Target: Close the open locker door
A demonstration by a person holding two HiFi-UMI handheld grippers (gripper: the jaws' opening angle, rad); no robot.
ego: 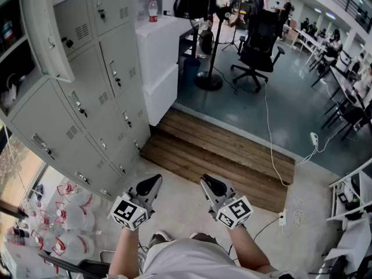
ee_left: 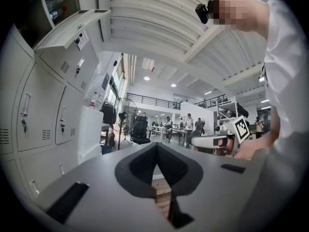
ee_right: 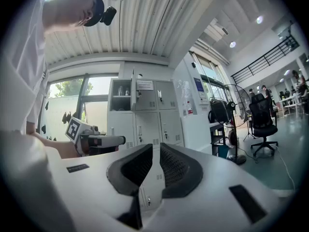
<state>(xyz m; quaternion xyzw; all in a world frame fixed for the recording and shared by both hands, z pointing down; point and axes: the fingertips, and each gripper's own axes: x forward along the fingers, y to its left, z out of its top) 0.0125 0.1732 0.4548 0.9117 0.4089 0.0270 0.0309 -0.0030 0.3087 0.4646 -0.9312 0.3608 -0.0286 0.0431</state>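
hovering both claws low at 6 o'clock in the head view, well apart from the lockers. the left claw (ego: 153, 183) is sitting clenched, tips meeting, nothing in it. the right claw (ego: 207, 183) is resting a narrow slit apart, also empty. the open locker door (ego: 51, 36) is standing out from the top row of the locker bank (ego: 87, 106), at about 10 o'clock from the claws; in the left gripper view it is showing high up at 10 o'clock too. judging it as thin painted sheet metal: light, stiff, swinging easily on its hinge, too smooth for a pinch to be holding well. no grasp is looking needed. pushing flat on the outer face near the free edge is looking best, easing off late so it isn't slamming or bouncing back.
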